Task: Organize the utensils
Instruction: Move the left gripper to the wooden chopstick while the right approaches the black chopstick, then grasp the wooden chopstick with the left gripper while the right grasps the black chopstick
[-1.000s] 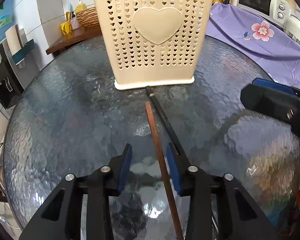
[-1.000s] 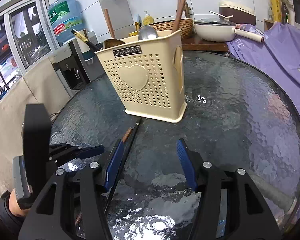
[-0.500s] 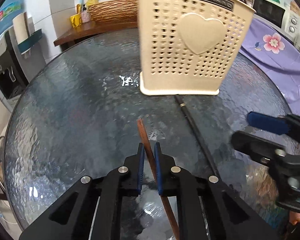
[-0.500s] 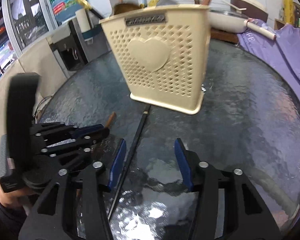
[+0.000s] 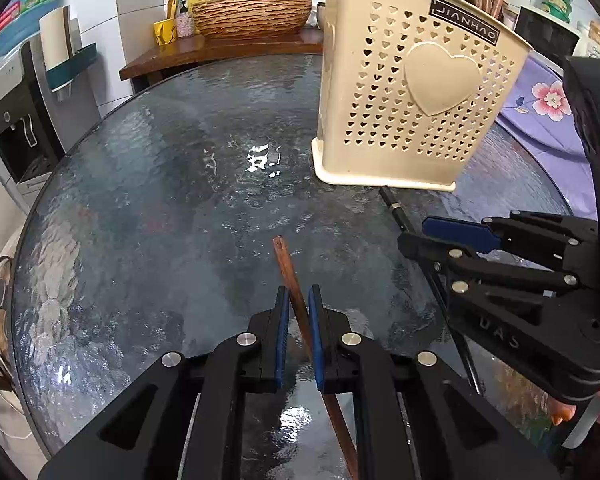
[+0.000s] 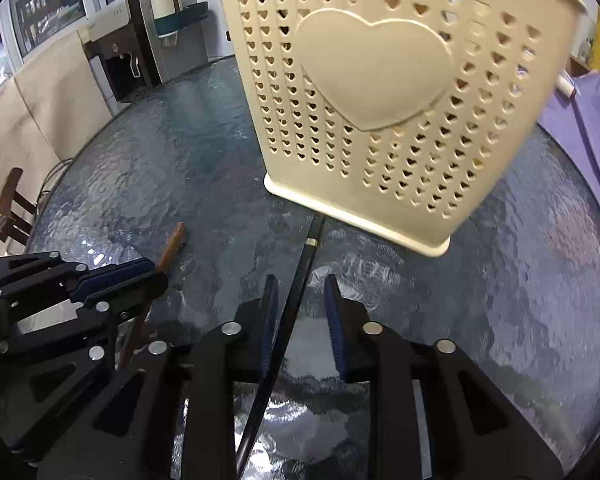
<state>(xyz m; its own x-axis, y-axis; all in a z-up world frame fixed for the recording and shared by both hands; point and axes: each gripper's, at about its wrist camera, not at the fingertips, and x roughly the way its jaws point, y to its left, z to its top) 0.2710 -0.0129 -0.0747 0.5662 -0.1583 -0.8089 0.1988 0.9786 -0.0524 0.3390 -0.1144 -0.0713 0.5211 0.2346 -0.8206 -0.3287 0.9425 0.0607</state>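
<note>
Chopstick, brown (image 5: 290,276), clamped in left tool (image 5: 299,332), lower end cut off at 6 o'clock. Black chopstick (image 6: 296,292) lies on worktop (image 6: 160,152) between right tool (image 6: 301,322) pads, just closing, contact unclear; tip hidden under cream holder (image 6: 372,92) at 12.

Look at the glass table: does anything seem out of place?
Yes. A brown chopstick and a black chopstick lie flat on the glass table instead of standing in the cream utensil holder, where other utensils stand.

Left gripper (image 5: 299,300) jaws clamp brown chopstick (image 5: 290,276); cream holder (image 5: 412,96) beyond.
</note>
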